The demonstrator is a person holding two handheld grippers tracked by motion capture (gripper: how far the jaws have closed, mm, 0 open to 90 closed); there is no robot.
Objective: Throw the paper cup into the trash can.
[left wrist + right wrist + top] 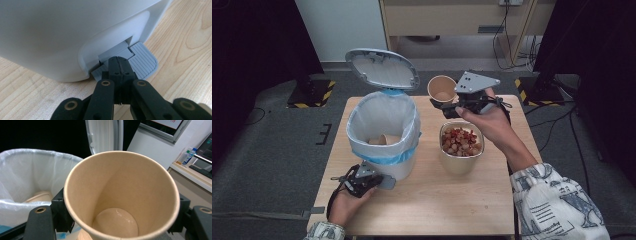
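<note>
We hold our left gripper [119, 65] with its jaws pressed fully together, their tips bearing down on the grey pedal [143, 61] at the foot of the white bin [384, 135], whose lid [382, 67] stands raised. Our right gripper [447, 105] clamps a brown paper cup [122, 195] between its jaws, mouth towards the camera, beside the bin's lined opening and above a tub of nuts [461, 145].
</note>
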